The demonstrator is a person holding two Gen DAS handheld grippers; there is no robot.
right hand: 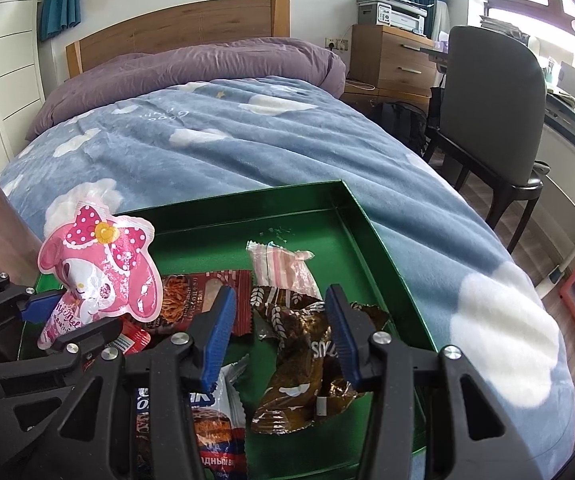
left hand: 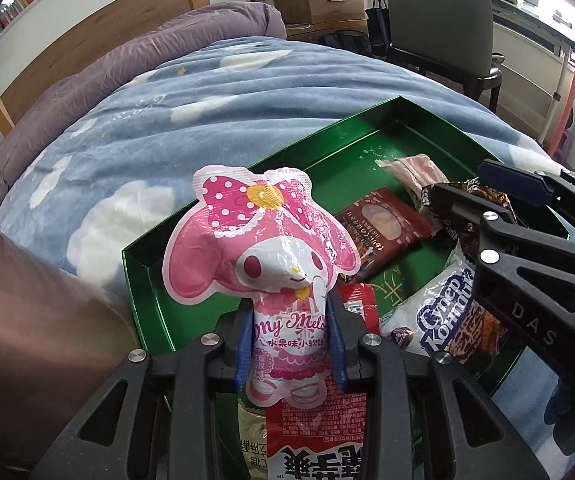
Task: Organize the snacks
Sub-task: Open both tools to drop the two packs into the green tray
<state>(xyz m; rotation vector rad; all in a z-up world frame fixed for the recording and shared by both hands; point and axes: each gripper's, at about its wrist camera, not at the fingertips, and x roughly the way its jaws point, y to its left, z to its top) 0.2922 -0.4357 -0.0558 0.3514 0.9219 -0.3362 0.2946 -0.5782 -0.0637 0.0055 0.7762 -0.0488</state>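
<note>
Centrally, the left gripper [left hand: 292, 350] grasps the pink My Melody candy pouch [left hand: 263, 248] by its narrow lower part: both blue pads press its sides, and the pouch stands upright, its bow-topped head rising above and forward of the jaws. Below these jaws lie a red-and-white packet [left hand: 319, 436] and a pale packet with green print [left hand: 252, 436], partly hidden by the fingers. Ahead of the jaws and to their right, a dark red wrapped biscuit [left hand: 383, 232] lies flat on the floor of the green tray [left hand: 207, 264]; a white-and-blue snack bag with Cyrillic lettering [left hand: 443, 312] lies to the right of the jaws. The tray rests on a blue cloud-print blanket [left hand: 191, 120].

The right gripper [right hand: 279, 336] is released, its jaws spread wide and hanging over a crumpled brown wrapper [right hand: 291, 376], which lies between and beneath the two blue pads; whether either pad touches it cannot be told. Just ahead of these jaws lies a pink-striped clear wrapper [right hand: 279, 268]. To the left of the left finger sits the dark red biscuit pack [right hand: 183, 300], and farther left the candy pouch [right hand: 103, 276] shows, tilted, in the other gripper's hold. Beneath the left finger the Cyrillic snack bag [right hand: 215, 420] extends toward the camera. All listed snacks except the pouch lie inside the tray [right hand: 371, 236].
</note>
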